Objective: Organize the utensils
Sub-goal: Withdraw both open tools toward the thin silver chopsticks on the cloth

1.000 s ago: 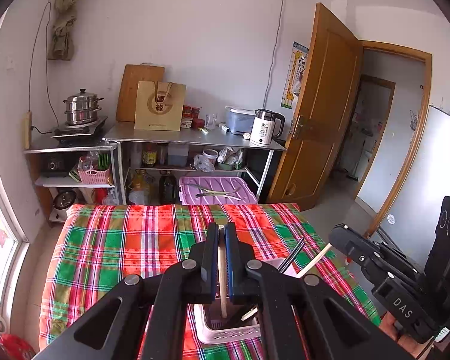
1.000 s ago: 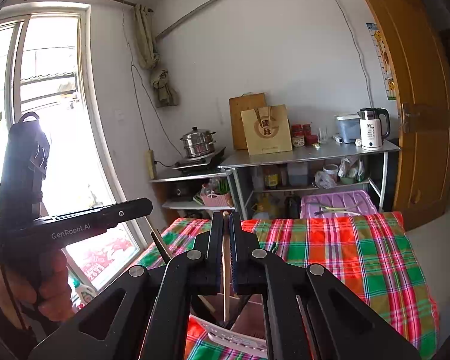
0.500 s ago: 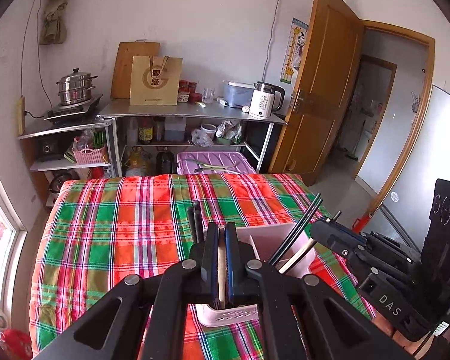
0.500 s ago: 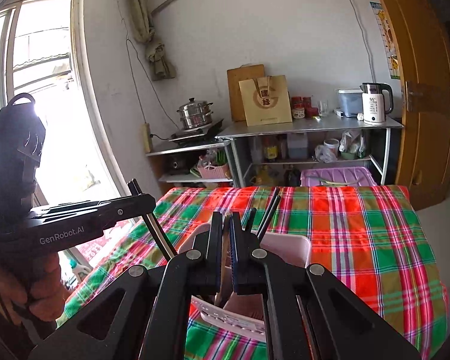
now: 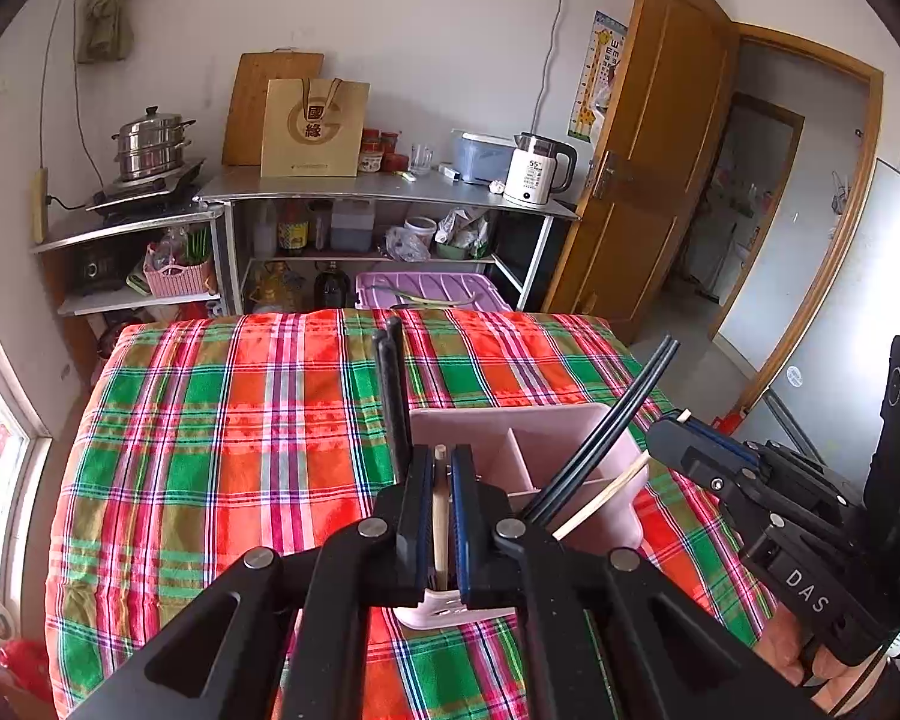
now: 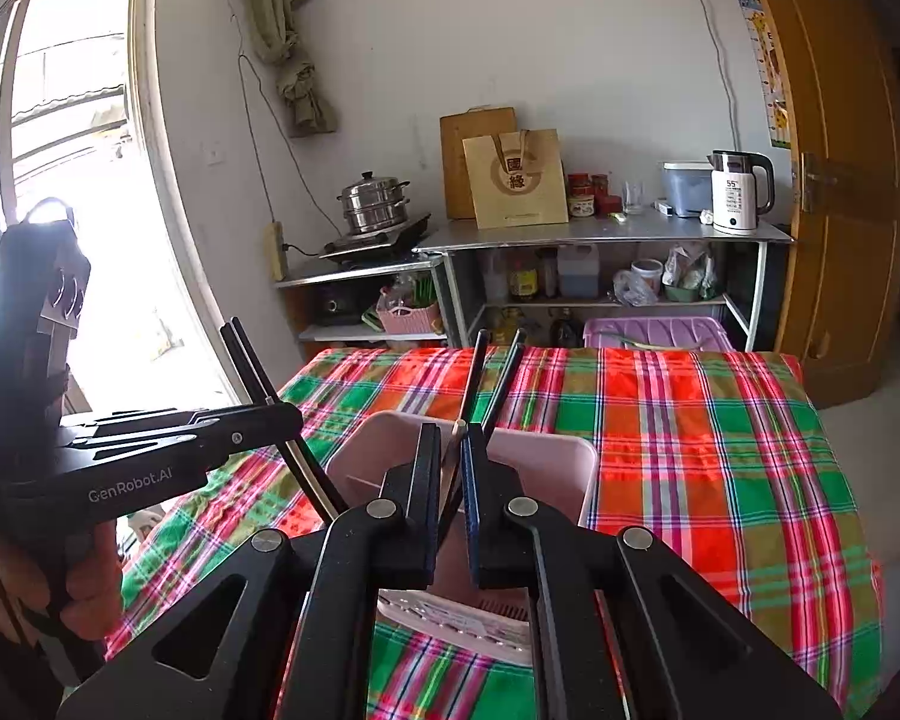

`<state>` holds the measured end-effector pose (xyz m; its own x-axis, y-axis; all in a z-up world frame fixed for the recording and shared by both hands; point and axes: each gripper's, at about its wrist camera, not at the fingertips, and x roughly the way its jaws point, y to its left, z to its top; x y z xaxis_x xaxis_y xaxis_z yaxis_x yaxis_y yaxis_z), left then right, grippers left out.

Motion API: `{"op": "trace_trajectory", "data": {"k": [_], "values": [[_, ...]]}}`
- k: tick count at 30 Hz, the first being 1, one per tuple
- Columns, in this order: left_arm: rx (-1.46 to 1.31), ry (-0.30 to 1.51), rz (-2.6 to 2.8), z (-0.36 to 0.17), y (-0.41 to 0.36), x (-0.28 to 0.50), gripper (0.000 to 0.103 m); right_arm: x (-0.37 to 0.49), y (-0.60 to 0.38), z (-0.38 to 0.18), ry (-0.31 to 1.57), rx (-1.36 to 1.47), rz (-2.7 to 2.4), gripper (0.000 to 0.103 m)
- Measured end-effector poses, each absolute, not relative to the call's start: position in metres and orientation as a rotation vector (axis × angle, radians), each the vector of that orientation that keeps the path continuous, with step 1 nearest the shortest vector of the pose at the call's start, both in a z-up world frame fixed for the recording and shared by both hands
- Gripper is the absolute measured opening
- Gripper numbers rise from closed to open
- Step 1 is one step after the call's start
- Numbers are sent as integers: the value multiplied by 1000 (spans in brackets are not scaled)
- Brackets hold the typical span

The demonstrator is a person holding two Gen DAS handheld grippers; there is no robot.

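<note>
A pink utensil holder (image 5: 546,456) with compartments stands on the plaid tablecloth; it also shows in the right wrist view (image 6: 546,456). My left gripper (image 5: 441,468) is shut on a light wooden chopstick (image 5: 440,516) right over the holder. My right gripper (image 6: 450,438) is shut on another wooden chopstick (image 6: 453,456) above the holder, and shows at the right of the left view (image 5: 678,426). Black chopsticks (image 5: 618,420) lean out of the holder, with two more (image 5: 393,396) upright at its left. The left gripper appears in the right view (image 6: 270,414).
The plaid-covered table (image 5: 240,450) runs to a far edge. Behind it stand a metal shelf (image 5: 390,192) with a kettle (image 5: 534,171), a paper bag and a steamer pot (image 5: 150,144). A purple bin (image 5: 432,291) sits below. A wooden door (image 5: 648,180) is at the right.
Both grippers have come down and tilted toward the table. The holder and its black chopsticks now show fully, and both held chopsticks sit lower, into the holder.
</note>
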<state>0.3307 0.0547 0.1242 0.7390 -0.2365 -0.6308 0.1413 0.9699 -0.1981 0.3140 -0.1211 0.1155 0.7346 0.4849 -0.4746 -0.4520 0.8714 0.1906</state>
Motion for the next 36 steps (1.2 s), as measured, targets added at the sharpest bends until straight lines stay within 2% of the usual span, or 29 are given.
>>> {"op": "trace_trajectory", "data": {"k": [2,9,23,36], "values": [[-148,702,-213,126,56,326,7,310,-123,117,531,60,516,12],[-153,650,-214,137,61,297,18,291,-134,130,485,62,527,14],[-172,553,-205,137,72,199,19,220,-174,137,428,76,547,15],[-143,599,-200,74,54,111,19,147,-205,97,468,79,545,15]]}}
